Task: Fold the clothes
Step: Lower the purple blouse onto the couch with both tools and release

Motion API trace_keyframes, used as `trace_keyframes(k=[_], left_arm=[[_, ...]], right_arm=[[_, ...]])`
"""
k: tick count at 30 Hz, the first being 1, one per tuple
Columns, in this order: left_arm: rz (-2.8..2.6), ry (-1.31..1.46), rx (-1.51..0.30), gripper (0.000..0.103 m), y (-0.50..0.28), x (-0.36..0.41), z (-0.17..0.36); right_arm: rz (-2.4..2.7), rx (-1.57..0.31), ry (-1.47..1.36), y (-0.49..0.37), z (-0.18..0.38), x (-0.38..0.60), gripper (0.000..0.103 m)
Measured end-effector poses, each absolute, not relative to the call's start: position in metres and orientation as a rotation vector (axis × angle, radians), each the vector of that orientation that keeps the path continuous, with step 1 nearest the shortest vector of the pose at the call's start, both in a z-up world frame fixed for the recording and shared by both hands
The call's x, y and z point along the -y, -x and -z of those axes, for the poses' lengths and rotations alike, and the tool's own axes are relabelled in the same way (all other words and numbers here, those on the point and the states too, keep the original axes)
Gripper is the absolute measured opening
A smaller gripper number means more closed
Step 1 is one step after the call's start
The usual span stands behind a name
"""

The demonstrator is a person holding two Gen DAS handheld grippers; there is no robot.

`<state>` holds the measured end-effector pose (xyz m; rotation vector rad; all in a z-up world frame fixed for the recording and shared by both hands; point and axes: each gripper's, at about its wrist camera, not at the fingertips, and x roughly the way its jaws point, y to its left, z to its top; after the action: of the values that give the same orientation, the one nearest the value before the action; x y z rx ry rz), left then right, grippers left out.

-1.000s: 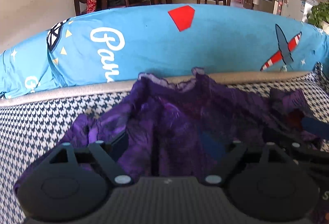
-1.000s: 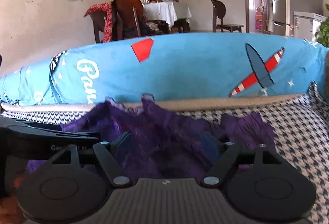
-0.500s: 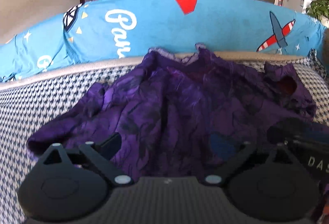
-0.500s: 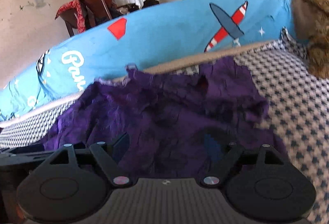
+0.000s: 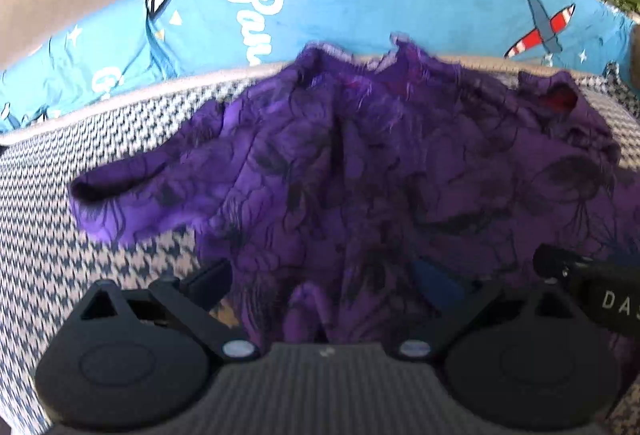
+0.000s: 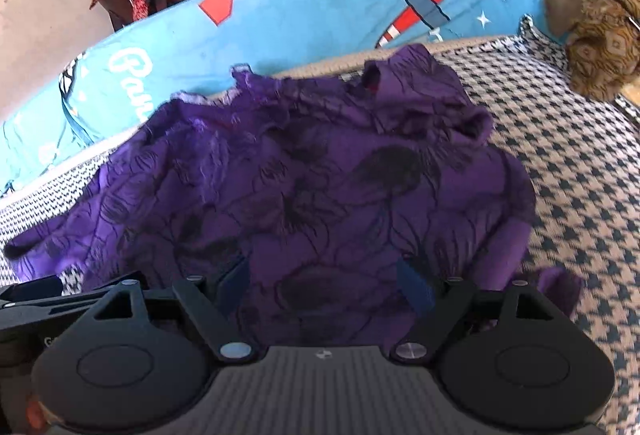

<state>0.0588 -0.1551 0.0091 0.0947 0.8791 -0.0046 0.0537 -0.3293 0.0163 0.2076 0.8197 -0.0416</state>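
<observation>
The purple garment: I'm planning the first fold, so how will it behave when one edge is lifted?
The purple garment looks thin and crinkled, so it would likely droop and bunch. Its sleeve lies loose and may trail. The houndstooth cover looks textured, so it might drag, not slide.

black left gripper; ribbed grey base

purple black-patterned garment crumpled, spread flat on houndstooth surface, sleeve out left.

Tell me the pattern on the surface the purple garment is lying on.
Houndstooth check, dark blue on white, clearest in the right wrist view.
</observation>
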Motion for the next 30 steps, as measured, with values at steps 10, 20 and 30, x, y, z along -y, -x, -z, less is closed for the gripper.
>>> trace_keyframes(k=[10,20,30], left_arm=[[-0.046,-0.056,-0.923,0.103,-0.044,0.145,0.022],[-0.040,-0.055,-0.903,0.103,-0.028,0.138,0.026],[-0.039,-0.050,-0.888,0.103,-0.016,0.132,0.027]], right_arm=[[0.060,-0.809,-0.027,-0.038,0.008,0.308,0.084],[0.076,-0.747,-0.059,-0.022,0.017,0.308,0.090],[0.064,-0.714,-0.094,-0.009,0.024,0.311,0.096]])
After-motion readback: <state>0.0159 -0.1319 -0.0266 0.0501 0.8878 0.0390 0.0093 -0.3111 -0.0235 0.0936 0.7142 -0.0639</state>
